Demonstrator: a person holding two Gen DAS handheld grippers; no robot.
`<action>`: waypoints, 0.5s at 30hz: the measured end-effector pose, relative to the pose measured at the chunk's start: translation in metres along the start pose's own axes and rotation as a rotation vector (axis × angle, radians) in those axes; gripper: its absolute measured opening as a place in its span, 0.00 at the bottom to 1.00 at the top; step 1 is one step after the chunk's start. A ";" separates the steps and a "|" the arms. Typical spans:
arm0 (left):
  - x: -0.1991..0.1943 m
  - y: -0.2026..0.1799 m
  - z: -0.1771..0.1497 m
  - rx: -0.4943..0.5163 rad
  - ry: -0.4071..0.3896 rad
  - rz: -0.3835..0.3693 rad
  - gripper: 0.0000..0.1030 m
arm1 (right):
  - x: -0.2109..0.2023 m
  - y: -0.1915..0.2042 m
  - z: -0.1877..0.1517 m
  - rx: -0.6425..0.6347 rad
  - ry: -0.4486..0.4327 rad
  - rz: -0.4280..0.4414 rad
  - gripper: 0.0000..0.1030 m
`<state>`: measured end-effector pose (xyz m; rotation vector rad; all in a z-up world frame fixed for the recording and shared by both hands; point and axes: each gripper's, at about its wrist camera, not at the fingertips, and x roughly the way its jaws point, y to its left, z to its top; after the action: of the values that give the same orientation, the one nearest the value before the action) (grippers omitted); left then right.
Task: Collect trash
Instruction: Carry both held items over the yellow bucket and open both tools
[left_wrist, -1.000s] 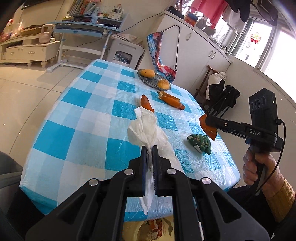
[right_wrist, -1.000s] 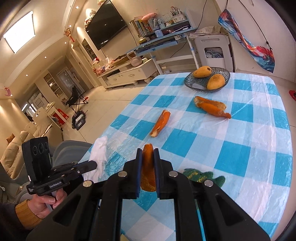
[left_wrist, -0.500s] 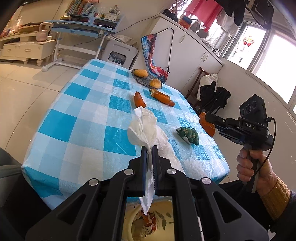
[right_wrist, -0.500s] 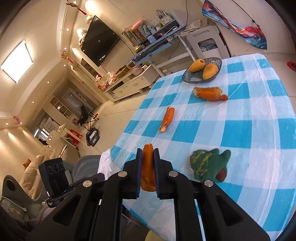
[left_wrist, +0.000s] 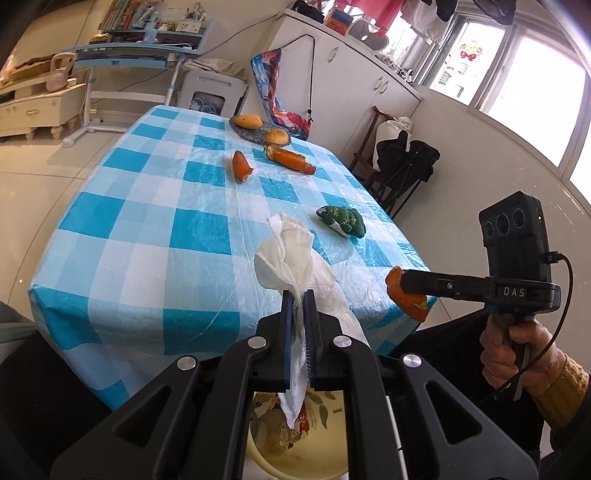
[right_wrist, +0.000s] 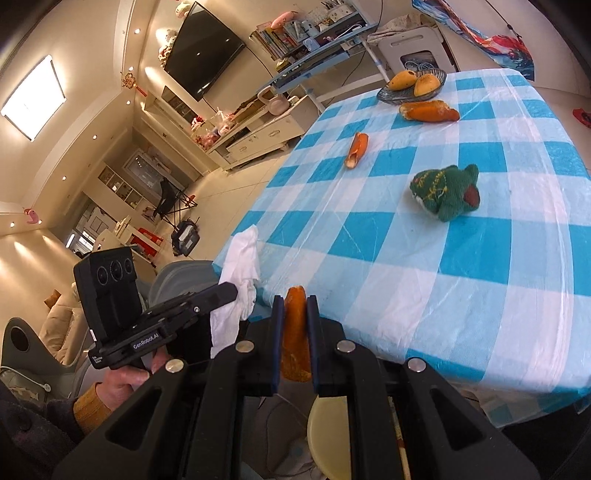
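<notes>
Trash first: both tools have a piece each. The left tool (left_wrist: 298, 295) is clamped on a crumpled white tissue (left_wrist: 288, 254), and the right tool (right_wrist: 294, 303) is clamped on a strip of orange peel (right_wrist: 294, 325). Both sit just off the near edge of the checked surface (left_wrist: 147, 206), above a pale bin (left_wrist: 291, 443) on the floor that already has scraps in it. So I'd say this is the carry-and-drop step. Next move, as I read it: get each piece squarely over the bin mouth, then let the jaws part. The tissue hangs loose, so it might snag on the pads. Two more peels (left_wrist: 241, 166) (left_wrist: 291, 158) still lie out on the surface by the fruit dish (left_wrist: 255, 133).
</notes>
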<state>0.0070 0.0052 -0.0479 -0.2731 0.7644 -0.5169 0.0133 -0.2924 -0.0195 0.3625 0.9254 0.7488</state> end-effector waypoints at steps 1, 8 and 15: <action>-0.002 -0.001 -0.001 0.003 0.001 -0.001 0.06 | -0.001 0.001 -0.004 0.001 0.005 -0.003 0.13; -0.004 -0.013 -0.016 0.041 0.046 -0.019 0.06 | -0.003 0.005 -0.029 -0.006 0.061 -0.053 0.14; 0.006 -0.035 -0.044 0.126 0.196 -0.073 0.07 | -0.013 -0.001 -0.035 0.025 0.024 -0.110 0.39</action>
<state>-0.0329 -0.0293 -0.0671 -0.1340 0.9107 -0.6650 -0.0201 -0.3036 -0.0321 0.3223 0.9699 0.6424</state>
